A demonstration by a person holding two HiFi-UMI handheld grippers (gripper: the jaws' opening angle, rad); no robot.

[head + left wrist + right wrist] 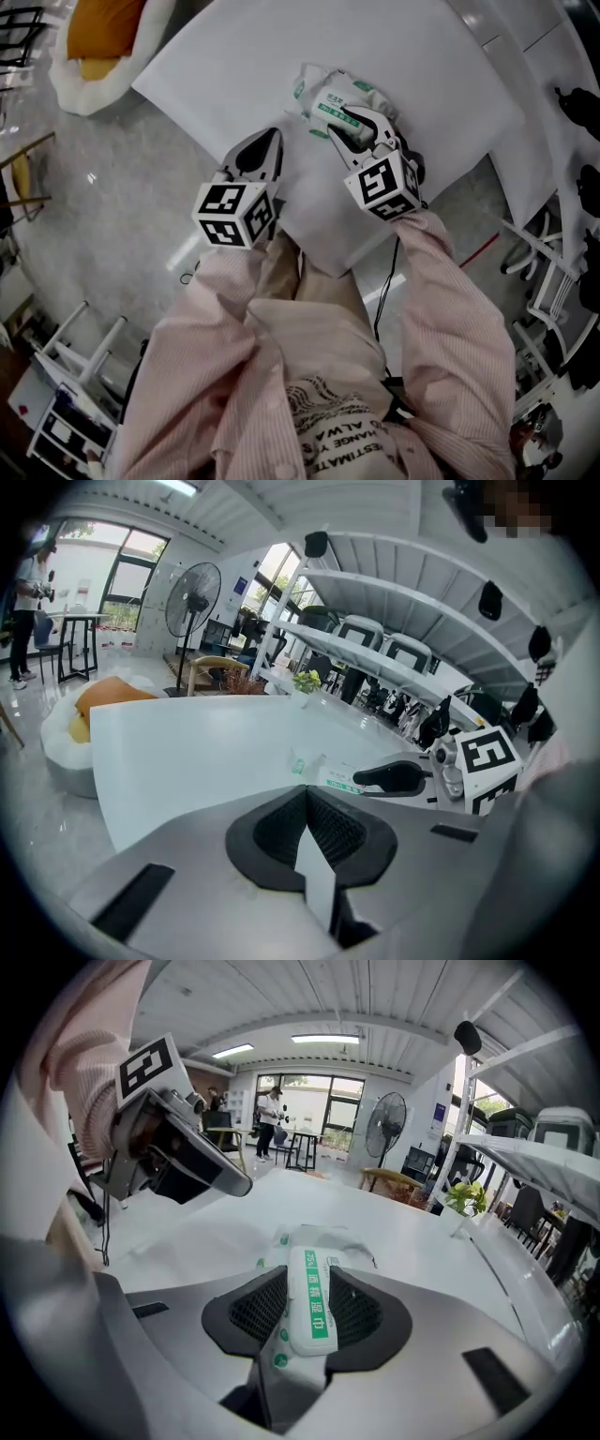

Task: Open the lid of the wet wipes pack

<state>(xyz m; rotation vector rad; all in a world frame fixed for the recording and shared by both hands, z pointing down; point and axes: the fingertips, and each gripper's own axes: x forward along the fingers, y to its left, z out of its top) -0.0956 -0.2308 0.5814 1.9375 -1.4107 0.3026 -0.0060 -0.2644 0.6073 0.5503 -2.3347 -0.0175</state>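
The wet wipes pack [322, 97] is a crumpled white pouch with green print, lying on the white table [225, 56]. My right gripper [356, 128] is shut on the pack's flat white lid [309, 1302], which sits upright between the black pads [253, 1307]; the pouch [323, 1238] bunches beyond the tips. My left gripper [266, 142] is shut on nothing, near the table's front edge, left of the pack and apart from it. From the left gripper [305, 797], the pack [323, 776] and the right gripper [394, 778] show ahead to the right.
An orange cushion on a white beanbag [94, 47] lies beyond the table's left corner. White stools [84, 347] stand on the floor at lower left, chairs [539, 272] at right. A standing fan [386, 1115] and a distant person [272, 1110] are farther off.
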